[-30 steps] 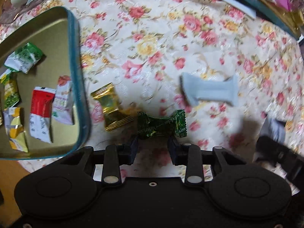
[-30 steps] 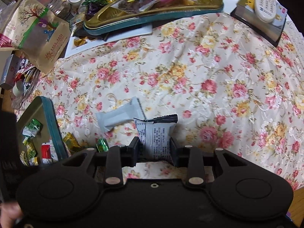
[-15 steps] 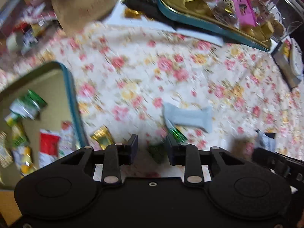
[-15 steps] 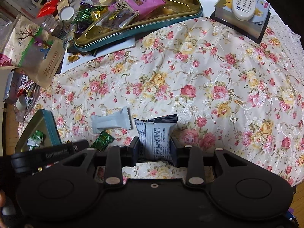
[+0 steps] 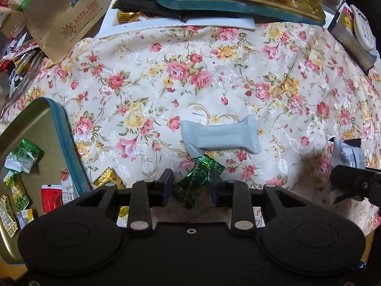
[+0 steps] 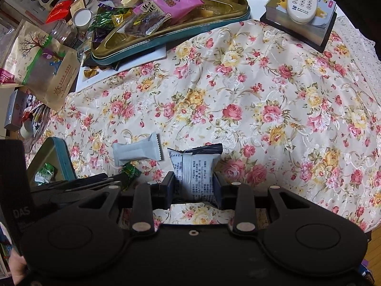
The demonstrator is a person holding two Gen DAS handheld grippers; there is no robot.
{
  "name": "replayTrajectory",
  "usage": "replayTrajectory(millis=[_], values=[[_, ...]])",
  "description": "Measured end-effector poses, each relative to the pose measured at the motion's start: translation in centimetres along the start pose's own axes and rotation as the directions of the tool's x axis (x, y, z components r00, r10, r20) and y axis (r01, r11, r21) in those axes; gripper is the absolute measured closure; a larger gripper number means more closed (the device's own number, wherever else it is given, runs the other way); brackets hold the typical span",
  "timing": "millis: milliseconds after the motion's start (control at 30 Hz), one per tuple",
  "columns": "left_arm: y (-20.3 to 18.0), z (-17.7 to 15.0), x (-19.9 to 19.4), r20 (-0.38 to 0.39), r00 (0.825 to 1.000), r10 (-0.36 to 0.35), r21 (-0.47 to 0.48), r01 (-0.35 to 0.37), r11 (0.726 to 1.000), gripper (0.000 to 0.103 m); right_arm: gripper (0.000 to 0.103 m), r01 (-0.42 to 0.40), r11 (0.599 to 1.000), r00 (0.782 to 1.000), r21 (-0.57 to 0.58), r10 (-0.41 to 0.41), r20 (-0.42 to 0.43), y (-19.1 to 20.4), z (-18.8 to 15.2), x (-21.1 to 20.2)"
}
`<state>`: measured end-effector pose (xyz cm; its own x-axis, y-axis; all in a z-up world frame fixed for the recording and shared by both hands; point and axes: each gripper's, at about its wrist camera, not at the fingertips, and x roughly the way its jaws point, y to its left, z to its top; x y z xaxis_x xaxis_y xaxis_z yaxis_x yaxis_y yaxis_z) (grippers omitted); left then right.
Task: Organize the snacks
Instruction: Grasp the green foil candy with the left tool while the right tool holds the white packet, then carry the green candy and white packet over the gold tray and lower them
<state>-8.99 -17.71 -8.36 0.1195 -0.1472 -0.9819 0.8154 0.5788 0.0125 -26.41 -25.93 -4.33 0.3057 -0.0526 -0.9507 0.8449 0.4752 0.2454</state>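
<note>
My left gripper (image 5: 190, 187) is shut on a green foil candy (image 5: 196, 181) and holds it tilted above the floral cloth; the candy also shows in the right wrist view (image 6: 129, 172). My right gripper (image 6: 194, 188) is shut on a grey-white snack packet with a black top edge (image 6: 194, 166), also seen at the right edge of the left wrist view (image 5: 348, 153). A pale grey wrapped bar (image 5: 221, 137) lies on the cloth just beyond the green candy. A gold candy (image 5: 107, 178) lies beside the teal-rimmed tin (image 5: 66, 140), which holds several small snack packets.
A second teal-and-gold tin (image 6: 171, 35) heaped with snacks sits at the back. A brown paper bag (image 6: 45, 71) and clutter stand at the back left. A remote on a box (image 6: 302, 0) is at the back right. Floral cloth (image 6: 262, 100) covers the table.
My left gripper closed on the green candy and lifted it off the cloth, pulling back so more of the table shows. My right gripper kept its packet and rose slightly.
</note>
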Motion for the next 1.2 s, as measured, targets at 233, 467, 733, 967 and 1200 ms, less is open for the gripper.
replayTrajectory(millis=[233, 467, 733, 967, 1200], values=[[-0.5, -0.3, 1.1, -0.047, 0.998, -0.03, -0.009, 0.029, 1.0, 0.063, 0.067, -0.001, 1.0, 1.0, 0.0, 0.001, 0.002, -0.1, -0.2, -0.2], [-1.2, -0.9, 1.7, -0.07, 0.996, -0.047, -0.021, 0.046, 0.999, 0.069, 0.067, 0.0, 1.0, 1.0, 0.013, 0.0, 0.004, -0.3, -0.2, -0.3], [-1.1, -1.2, -1.0, 0.011, 0.999, -0.049, -0.08, 0.049, 0.996, 0.069, 0.068, -0.001, 1.0, 1.0, 0.023, 0.0, 0.022, -0.1, 0.0, -1.0], [2.3, -0.8, -3.6, 0.034, 0.998, -0.056, -0.194, 0.061, 0.979, 0.069, 0.068, 0.008, 0.999, 1.0, 0.031, -0.009, 0.026, 0.2, 0.2, -0.9], [5.5, -0.9, -5.7, 0.055, 0.998, -0.034, -0.272, 0.048, 0.961, 0.069, 0.068, 0.016, 1.0, 1.0, 0.022, -0.017, 0.02, 1.4, 0.5, -0.2]])
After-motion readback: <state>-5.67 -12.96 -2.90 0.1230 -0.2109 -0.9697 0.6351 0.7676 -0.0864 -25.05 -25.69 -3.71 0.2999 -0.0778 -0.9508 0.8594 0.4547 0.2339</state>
